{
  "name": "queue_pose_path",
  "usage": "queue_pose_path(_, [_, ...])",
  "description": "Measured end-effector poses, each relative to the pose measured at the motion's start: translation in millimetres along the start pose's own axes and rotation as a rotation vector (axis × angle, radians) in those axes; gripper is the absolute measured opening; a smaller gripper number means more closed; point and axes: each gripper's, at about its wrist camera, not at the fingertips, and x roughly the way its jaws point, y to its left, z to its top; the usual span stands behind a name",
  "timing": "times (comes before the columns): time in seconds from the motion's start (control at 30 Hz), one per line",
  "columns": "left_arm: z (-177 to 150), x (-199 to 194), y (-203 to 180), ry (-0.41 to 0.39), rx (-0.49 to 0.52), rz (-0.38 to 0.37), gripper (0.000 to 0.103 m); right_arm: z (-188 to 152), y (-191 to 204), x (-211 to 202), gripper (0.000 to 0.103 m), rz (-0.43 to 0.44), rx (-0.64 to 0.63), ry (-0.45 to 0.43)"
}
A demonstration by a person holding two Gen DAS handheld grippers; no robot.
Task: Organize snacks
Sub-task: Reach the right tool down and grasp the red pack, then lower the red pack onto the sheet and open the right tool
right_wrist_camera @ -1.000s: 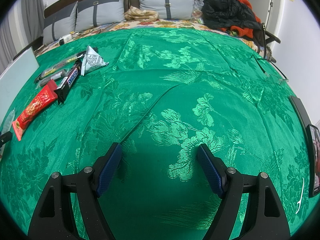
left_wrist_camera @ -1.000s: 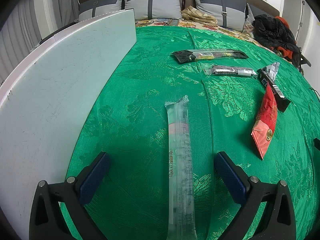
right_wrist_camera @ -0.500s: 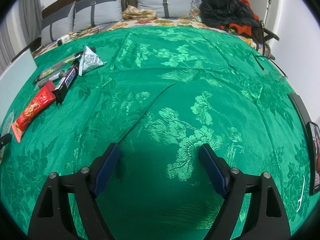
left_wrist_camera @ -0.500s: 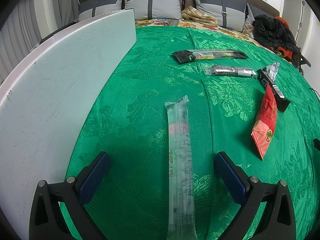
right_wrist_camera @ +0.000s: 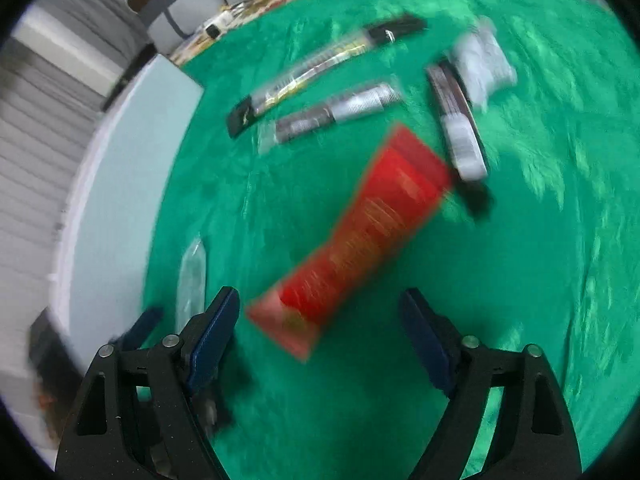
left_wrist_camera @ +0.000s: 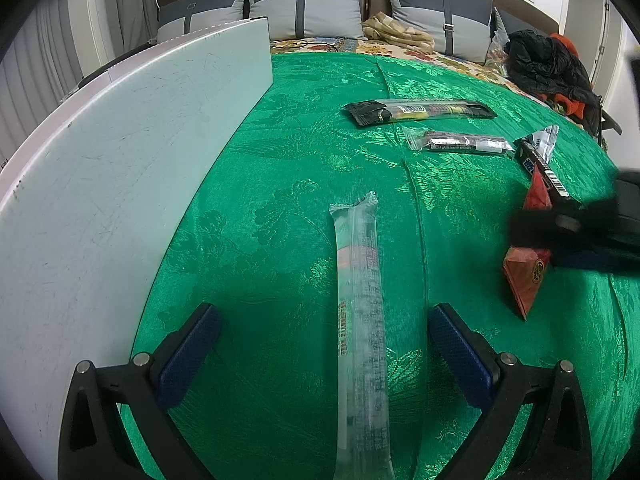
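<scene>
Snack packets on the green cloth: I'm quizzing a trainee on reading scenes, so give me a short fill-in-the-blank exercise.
1. The red packet lies between the open fingers of the ____ gripper.
2. The long clear packet lies between the left gripper's fingers, which are ____.
3. The cloth under the snacks is ____.
4. Left of the clear packet lies a pale ____ board.

Missing words: right; open; green; grey

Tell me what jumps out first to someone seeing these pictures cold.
The bright green brocade cloth fills both views. On it, the red snack packet lies slantwise just ahead of the open right gripper, blurred in that view. In the left wrist view, a long clear sleeve of snacks runs lengthwise between the open fingers of the left gripper, with a big pale board alongside on the left.
</scene>
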Motion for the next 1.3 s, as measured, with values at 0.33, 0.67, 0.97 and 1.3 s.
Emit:
queue_pose_path(0.33, [-0.1,0.4,-0.3,0.0,0.0,0.0,0.103,-13.0,29.4,7.5,0.023,-0.294,-0.26,-0.045])
queue_pose_path(0.67, [0.0,0.7,-0.3,0.0,0.0,0.0,0.103,-69.0,-0.3,-24.1,0.023,-0.332,-0.541,-0.057])
queue_pose_path(0.97, [-0.1,0.8,-0.2,0.0,-0.001,0.0,0.103,-76.8,-36.8,-30.1,0.081,-0.218,-0.467,-0.183])
queue_pose_path(1.3, [-0.3,1.0,0.0,0.0,-0.001,0.0,0.103,-81.1,-40.8,-31.0,0.085,-0.203,-0.421,-0.24])
